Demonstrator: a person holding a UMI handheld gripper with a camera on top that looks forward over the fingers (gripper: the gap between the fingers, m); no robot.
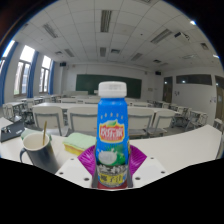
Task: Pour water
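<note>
Between the two fingers of the hand-held gripper [111, 172] stands one bottle [112, 135], and it is bolt upright: long axis vertical, blue cap [113, 89] pointing straight at the ceiling. Both purple pads [91, 158] hug its lower body, one on each side, pinching it with no gap showing on either flank. Its base is hidden down among the fingers, so whether it rests on the bench [185, 145] cannot be told.

Now the label: blue and green, with a red block of white characters across the middle, too small to read, and a pale round picture lower down that may be fruit. White liquid or white plastic shows below the cap.

Off to the left of the bottle, on the white bench, sits one grey mug [36, 152], handle turned toward the bottle. Just behind the fingers lies one flat yellow-green thing [78, 142]; what it is I cannot tell.

Beyond, rows of classroom desks, a dark chalkboard [112, 79] and ceiling light strips.
</note>
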